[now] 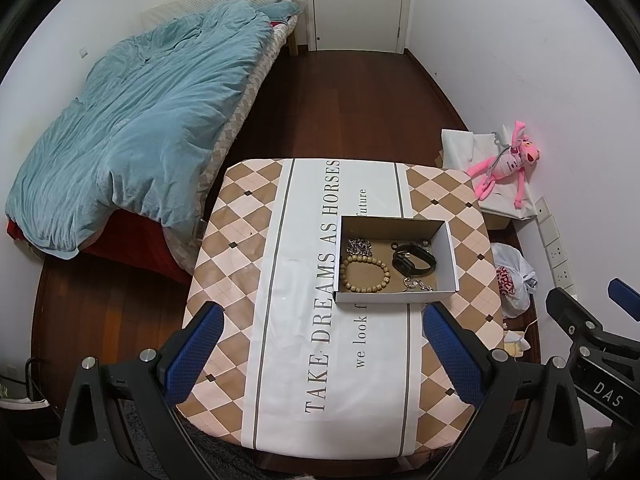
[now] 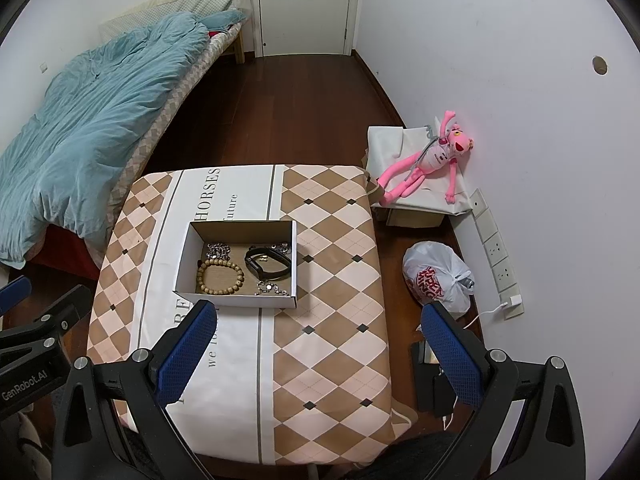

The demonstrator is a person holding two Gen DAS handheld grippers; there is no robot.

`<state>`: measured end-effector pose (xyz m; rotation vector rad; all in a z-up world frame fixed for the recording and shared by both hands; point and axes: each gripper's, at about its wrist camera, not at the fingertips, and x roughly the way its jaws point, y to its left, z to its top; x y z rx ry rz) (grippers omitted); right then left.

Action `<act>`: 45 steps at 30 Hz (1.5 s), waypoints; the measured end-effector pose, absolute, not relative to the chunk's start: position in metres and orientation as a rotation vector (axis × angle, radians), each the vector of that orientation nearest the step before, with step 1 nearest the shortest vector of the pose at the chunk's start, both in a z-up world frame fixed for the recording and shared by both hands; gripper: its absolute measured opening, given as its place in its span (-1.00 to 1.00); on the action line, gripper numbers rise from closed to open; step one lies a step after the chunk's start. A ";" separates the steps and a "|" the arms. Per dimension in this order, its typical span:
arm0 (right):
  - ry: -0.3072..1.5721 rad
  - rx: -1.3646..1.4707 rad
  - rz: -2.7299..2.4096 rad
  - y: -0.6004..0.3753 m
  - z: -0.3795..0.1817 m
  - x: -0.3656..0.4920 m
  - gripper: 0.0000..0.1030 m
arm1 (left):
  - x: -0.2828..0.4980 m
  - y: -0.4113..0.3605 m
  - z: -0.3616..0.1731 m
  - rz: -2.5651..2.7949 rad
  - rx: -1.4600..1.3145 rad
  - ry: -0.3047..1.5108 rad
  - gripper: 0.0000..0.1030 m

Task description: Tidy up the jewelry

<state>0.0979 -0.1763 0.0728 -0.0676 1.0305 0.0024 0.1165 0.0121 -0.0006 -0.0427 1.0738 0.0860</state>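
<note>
A shallow cardboard box (image 1: 450,252) (image 2: 182,256) stands on the table's checked cloth (image 1: 224,264) (image 2: 332,248). In it lie a wooden bead bracelet (image 1: 365,274) (image 2: 219,276), a black watch band (image 1: 414,262) (image 2: 267,265) and silver chains (image 1: 359,246) (image 2: 218,250), with more silver pieces by the front wall (image 1: 418,285) (image 2: 272,289). My left gripper (image 1: 320,316) is open and empty above the near table. My right gripper (image 2: 316,314) is open and empty, near the box's front right corner. Each gripper shows at the other view's edge.
A bed with a blue duvet (image 1: 140,120) (image 2: 80,120) lies left. A pink plush toy (image 1: 508,160) (image 2: 432,156) sits on a covered box by the right wall. A white plastic bag (image 2: 436,276) and a power strip (image 2: 496,248) lie on the floor at the right.
</note>
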 end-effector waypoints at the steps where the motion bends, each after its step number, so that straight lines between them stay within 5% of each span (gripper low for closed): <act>1: 1.030 -0.068 0.003 -0.176 0.073 0.098 1.00 | 0.117 0.012 -0.001 0.087 -0.041 1.074 0.98; 45: 1.028 -0.070 -0.003 -0.178 0.075 0.099 1.00 | 0.116 0.009 0.003 0.073 -0.041 1.057 0.98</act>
